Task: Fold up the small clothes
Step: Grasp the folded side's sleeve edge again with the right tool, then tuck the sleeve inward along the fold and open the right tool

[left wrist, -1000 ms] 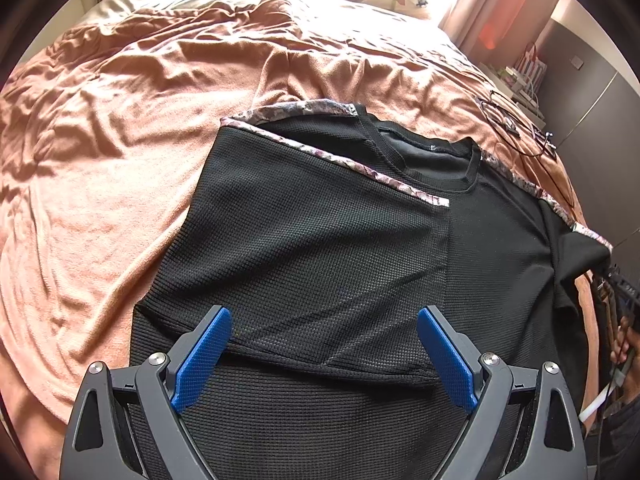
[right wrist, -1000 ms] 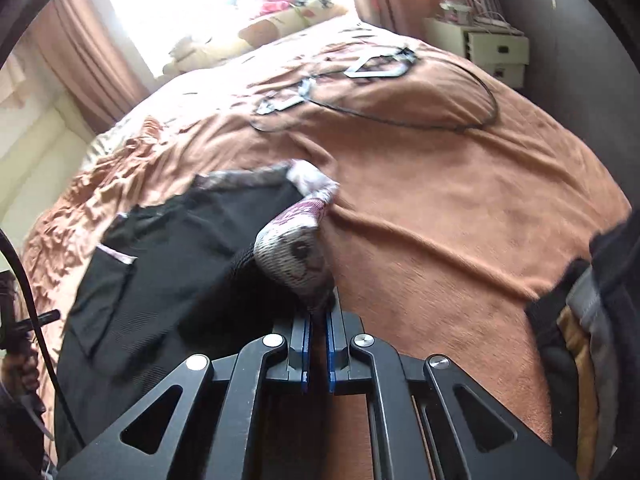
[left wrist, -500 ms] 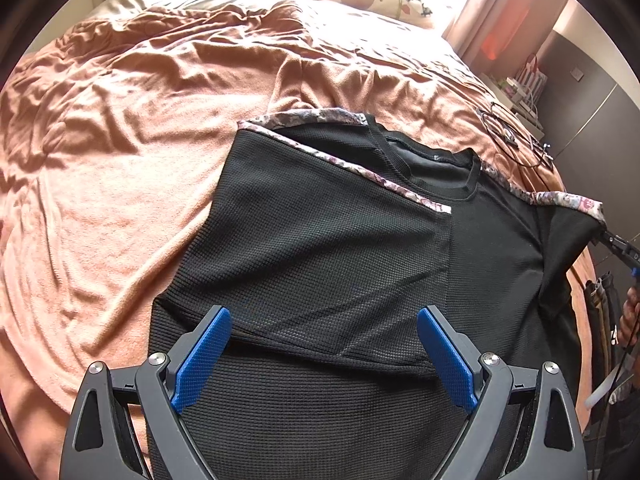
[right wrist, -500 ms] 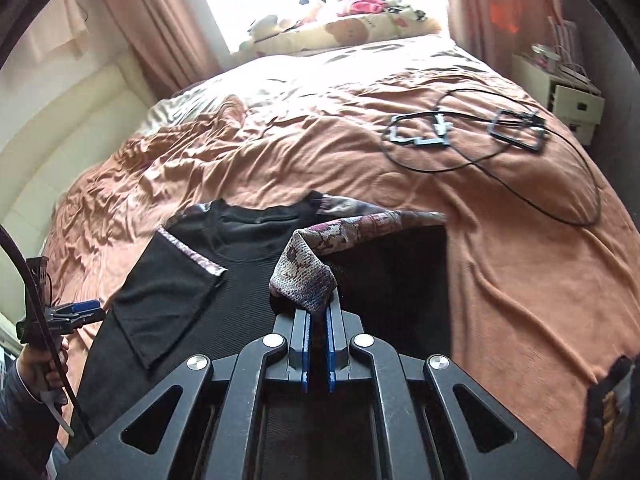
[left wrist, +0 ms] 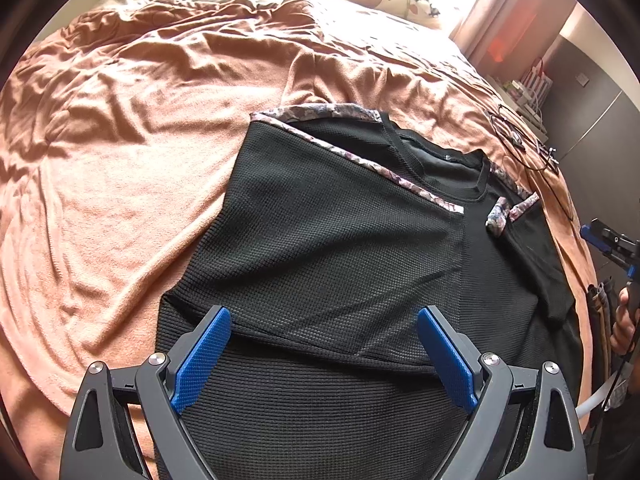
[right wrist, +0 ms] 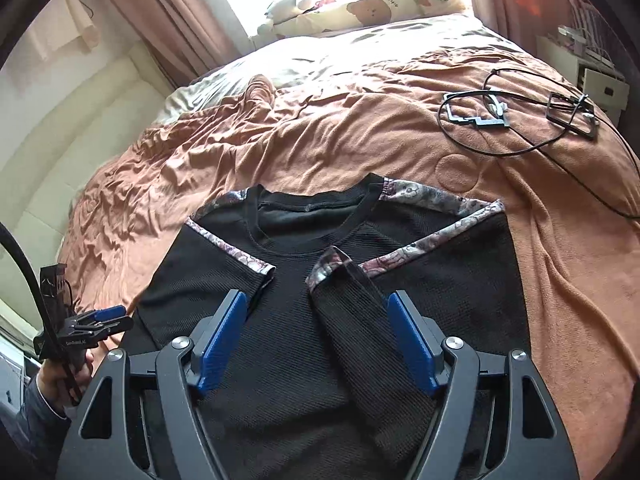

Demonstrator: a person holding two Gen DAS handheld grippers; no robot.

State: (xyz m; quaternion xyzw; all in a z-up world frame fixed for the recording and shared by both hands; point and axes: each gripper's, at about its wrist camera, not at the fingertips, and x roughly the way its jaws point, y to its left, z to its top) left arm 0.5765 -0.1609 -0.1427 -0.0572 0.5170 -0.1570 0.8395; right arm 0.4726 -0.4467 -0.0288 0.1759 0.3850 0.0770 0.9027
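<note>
Tools first, since they sit nearest: the right tool (right wrist: 316, 340) hangs just above the shirt (right wrist: 304, 360) with its blue pads apart, its jaws having just been opening, and nothing is pinched between them, though the folded-in right sleeve (right wrist: 352, 320) lies under the gap. That looks like a release, the sleeve laid across the chest so both sides meet near the middle. The left tool (left wrist: 320, 356) hovers over the lower hem area, pads wide apart and clamped on nothing (probably waiting for the bottom-up fold). Under both, the shirt lies flat, front up, on the bed (right wrist: 540, 280), collar (right wrist: 312, 216) pointing away, left sleeve (right wrist: 208, 276) already folded inward, floral trim showing on both shoulders. Beyond it the orange blanket is rumpled, with black cables and frames (right wrist: 520, 116) well apart to the right. Farthest off are pillows (right wrist: 380, 8) by the window. Containers: no basket or box for the clothes shows.
</note>
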